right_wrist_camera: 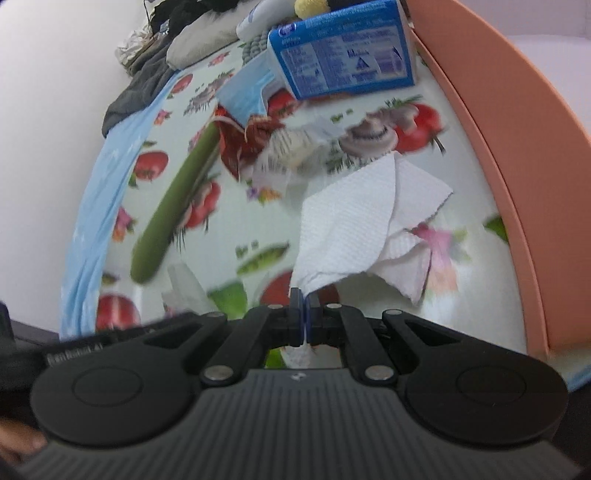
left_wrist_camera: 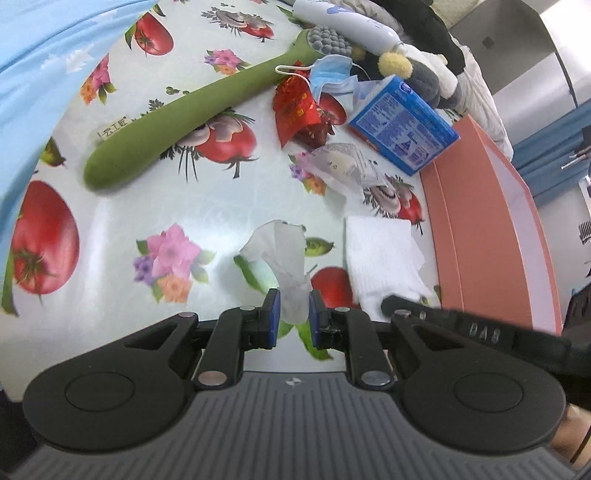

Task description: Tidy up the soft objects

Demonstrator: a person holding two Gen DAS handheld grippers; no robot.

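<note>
My left gripper (left_wrist_camera: pixel 294 303) is shut on a crumpled white tissue (left_wrist_camera: pixel 277 248), which sticks out ahead of the pads above the flowered tablecloth. In the right wrist view that tissue (right_wrist_camera: pixel 183 287) shows at the lower left. My right gripper (right_wrist_camera: pixel 304 307) is shut on a corner of a white paper towel (right_wrist_camera: pixel 351 221). The towel hangs unfolded ahead of it, close to the orange box (right_wrist_camera: pixel 495 155). From the left wrist view the paper towel (left_wrist_camera: pixel 380 254) lies just right of the tissue, with a right gripper finger (left_wrist_camera: pixel 397 305) at its lower edge.
The orange box (left_wrist_camera: pixel 480 221) lines the right side. Farther back lie a green massager (left_wrist_camera: pixel 177 125), a blue face mask (left_wrist_camera: pixel 330 72), a red wrapper (left_wrist_camera: pixel 297 110), a clear plastic wrapper (left_wrist_camera: pixel 343 166), a blue carton (left_wrist_camera: pixel 402 125), a white bottle (left_wrist_camera: pixel 347 22) and a plush toy (left_wrist_camera: pixel 424 77). Blue cloth (left_wrist_camera: pixel 44 74) drapes at left.
</note>
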